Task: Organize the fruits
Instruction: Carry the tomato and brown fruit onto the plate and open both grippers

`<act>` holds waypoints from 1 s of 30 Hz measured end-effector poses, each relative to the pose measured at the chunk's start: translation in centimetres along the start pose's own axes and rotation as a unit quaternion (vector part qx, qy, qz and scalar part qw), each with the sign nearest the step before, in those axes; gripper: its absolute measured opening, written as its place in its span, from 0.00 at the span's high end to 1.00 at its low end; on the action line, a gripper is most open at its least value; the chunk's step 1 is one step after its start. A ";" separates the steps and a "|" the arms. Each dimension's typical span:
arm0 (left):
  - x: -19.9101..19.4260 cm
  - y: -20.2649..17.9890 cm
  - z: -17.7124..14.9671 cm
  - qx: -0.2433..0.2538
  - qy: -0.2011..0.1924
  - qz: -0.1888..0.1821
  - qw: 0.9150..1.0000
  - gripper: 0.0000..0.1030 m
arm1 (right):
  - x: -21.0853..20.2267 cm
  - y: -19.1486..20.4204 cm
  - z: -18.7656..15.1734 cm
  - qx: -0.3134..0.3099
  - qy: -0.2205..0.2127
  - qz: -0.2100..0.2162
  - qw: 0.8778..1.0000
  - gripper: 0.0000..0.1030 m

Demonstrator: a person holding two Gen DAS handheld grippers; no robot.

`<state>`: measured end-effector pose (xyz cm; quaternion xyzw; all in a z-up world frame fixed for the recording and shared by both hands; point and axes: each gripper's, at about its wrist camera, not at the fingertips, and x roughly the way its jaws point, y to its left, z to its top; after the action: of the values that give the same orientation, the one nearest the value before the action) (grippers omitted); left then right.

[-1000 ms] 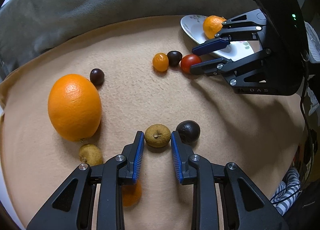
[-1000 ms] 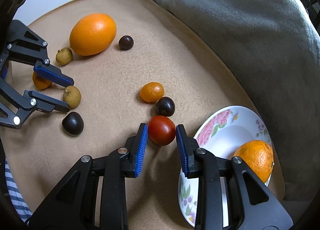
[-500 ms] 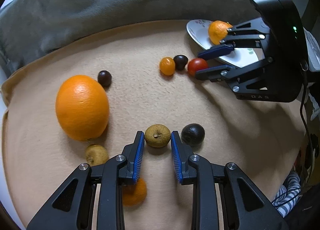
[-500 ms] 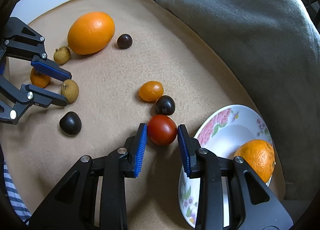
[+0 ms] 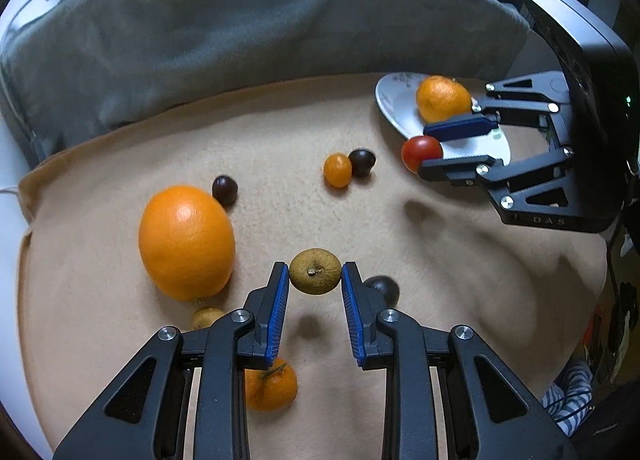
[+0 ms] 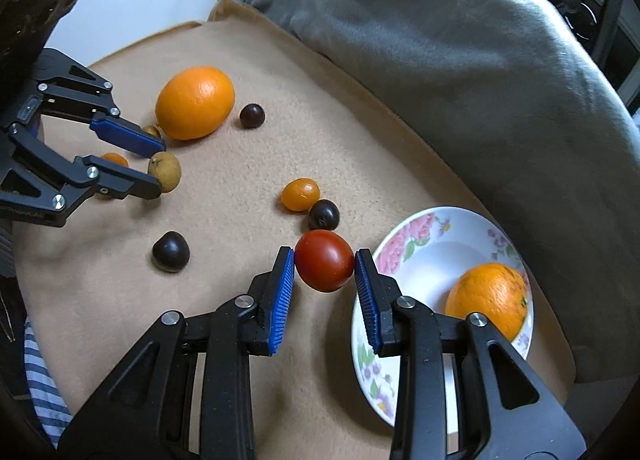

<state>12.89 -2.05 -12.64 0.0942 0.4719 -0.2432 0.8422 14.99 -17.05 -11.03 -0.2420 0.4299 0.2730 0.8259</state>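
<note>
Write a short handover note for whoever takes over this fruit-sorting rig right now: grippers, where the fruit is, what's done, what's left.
Left gripper: shut on a brownish-green fruit, lifted clear of the tan blanket.
Right gripper: shut on the red tomato, off the blanket beside the floral plate.
Done: one mandarin sits on the plate.
On the blanket: large orange, small mandarin, kumquat, three dark round fruits, another brownish fruit.
Left: probably place both held fruits, then sort the rest.
</note>
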 end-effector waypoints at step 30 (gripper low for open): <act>4.3 -8.8 10.0 0.089 -0.047 -0.039 0.994 0.75 | -4.2 -11.4 -9.6 0.174 0.017 0.006 0.985 0.68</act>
<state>17.88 -14.89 -10.24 0.1387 0.4116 -0.3205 0.8418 14.95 -32.53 -10.57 -0.0962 0.4866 0.1949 0.8462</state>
